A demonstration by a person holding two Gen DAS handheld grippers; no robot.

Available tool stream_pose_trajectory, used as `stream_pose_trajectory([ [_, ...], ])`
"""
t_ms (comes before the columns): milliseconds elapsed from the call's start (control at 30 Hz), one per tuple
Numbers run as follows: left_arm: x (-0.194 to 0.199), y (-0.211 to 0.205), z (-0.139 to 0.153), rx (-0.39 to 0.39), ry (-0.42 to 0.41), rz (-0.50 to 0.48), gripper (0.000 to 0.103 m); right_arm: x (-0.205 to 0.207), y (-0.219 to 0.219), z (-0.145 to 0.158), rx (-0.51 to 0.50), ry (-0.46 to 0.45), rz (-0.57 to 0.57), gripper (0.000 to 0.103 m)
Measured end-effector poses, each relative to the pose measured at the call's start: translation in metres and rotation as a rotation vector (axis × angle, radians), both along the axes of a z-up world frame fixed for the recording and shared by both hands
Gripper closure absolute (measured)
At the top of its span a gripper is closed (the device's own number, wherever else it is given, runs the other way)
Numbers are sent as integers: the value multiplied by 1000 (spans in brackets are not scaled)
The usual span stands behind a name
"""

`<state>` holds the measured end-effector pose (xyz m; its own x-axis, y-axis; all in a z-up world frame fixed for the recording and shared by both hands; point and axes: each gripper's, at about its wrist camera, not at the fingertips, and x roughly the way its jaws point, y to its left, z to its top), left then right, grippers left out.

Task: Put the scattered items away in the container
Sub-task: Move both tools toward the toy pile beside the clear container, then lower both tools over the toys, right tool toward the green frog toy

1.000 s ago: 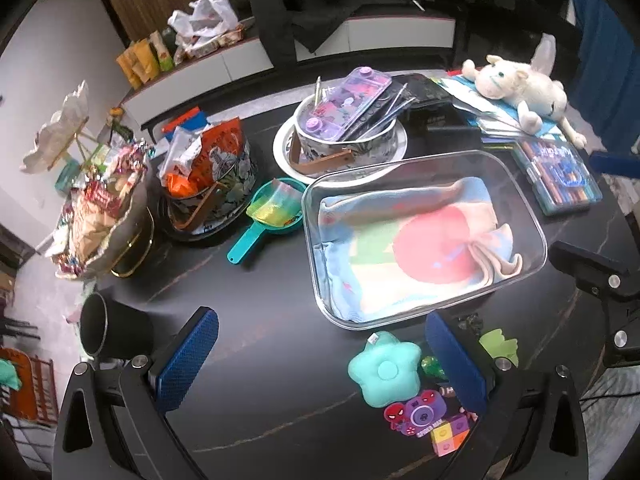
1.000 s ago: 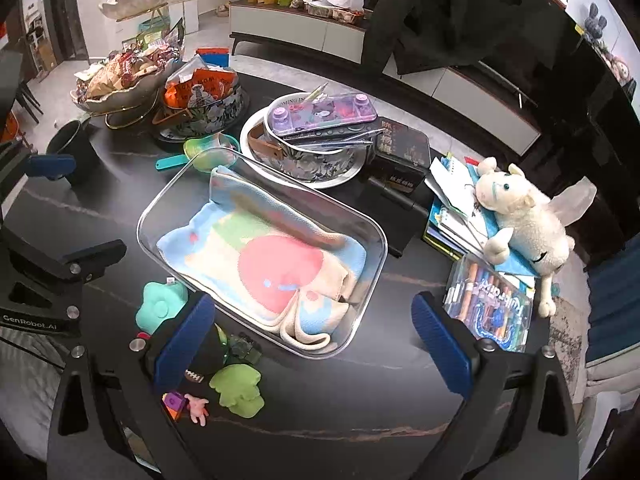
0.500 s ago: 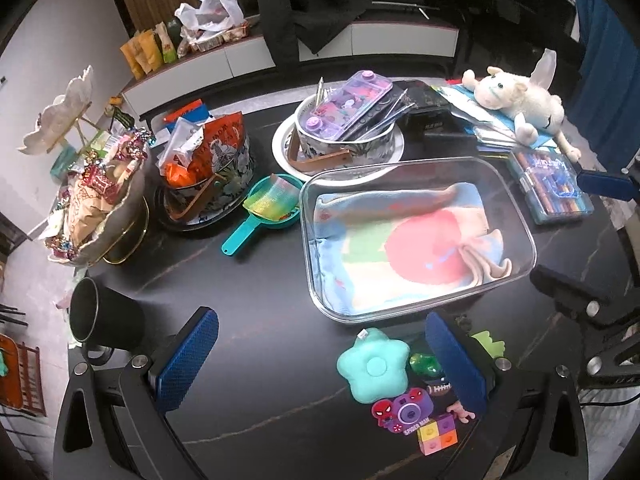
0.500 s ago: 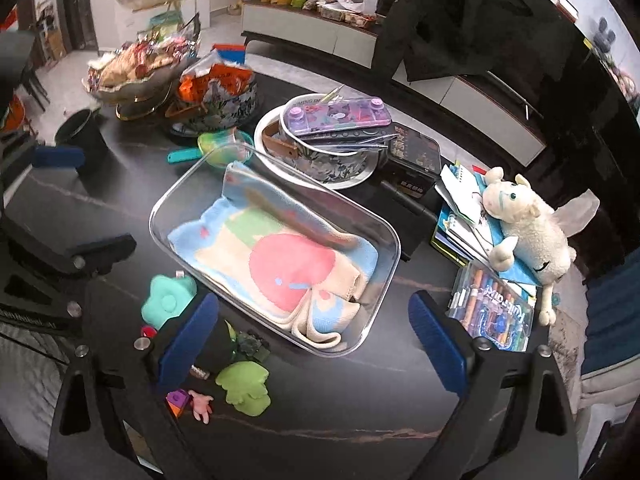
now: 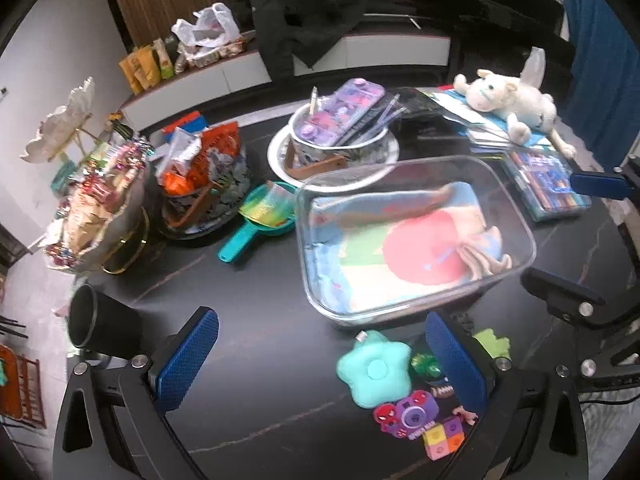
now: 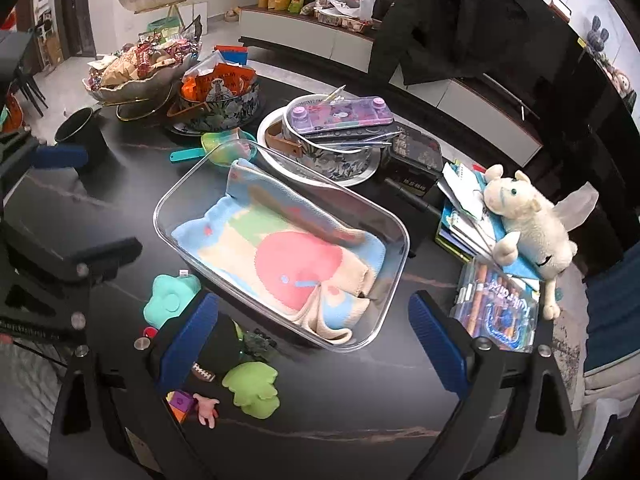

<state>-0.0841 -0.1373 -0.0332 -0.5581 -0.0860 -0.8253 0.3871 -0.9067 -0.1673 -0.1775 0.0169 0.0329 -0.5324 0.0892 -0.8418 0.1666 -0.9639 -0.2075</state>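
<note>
Left gripper (image 5: 320,354): blue-padded jaws spread wide, empty, held above the black marble desk (image 5: 248,408).
Right gripper (image 6: 316,344): spread wide, empty, at the near edge of the clear rectangular plastic container (image 6: 384,312).
Writing: "SPIDER-MAN" on the purple toy camera (image 5: 408,412).
Container: mid-desk, lined with a pastel blanket (image 6: 280,264).
Scattered toys: mint flower-shaped case (image 5: 374,368), green frog-like toy (image 6: 254,388) and checkered cube (image 5: 444,438) lie just beside its near side.

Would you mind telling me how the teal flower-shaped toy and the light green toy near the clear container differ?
The teal flower toy is turquoise with rounded petals and a raised round centre; the light green toy is lime, lumpier and irregular in outline. The teal flower toy looks larger. It lies towards the container's left end, the light green toy further right. Both rest on the black table, outside the container, ungripped.
</note>
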Motion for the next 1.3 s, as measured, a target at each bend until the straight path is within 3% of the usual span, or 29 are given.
stream_pose_trajectory([
  [167,5,1,0,7,5,29,1,2,0,-2,3,5,-10,8],
  [367,7,2,-1,9,-9,75,1,5,-10,-4,74,12,25,8],
  [600,8,4,0,-5,-6,63,1,8,-7,-3,39,21,25,11],
  [800,16,8,2,-72,-10,81,1,15,-3,-3,16,16,20,11],
  [1300,34,31,-10,-58,12,46,1,43,10,-5,-62,30,-10,16],
])
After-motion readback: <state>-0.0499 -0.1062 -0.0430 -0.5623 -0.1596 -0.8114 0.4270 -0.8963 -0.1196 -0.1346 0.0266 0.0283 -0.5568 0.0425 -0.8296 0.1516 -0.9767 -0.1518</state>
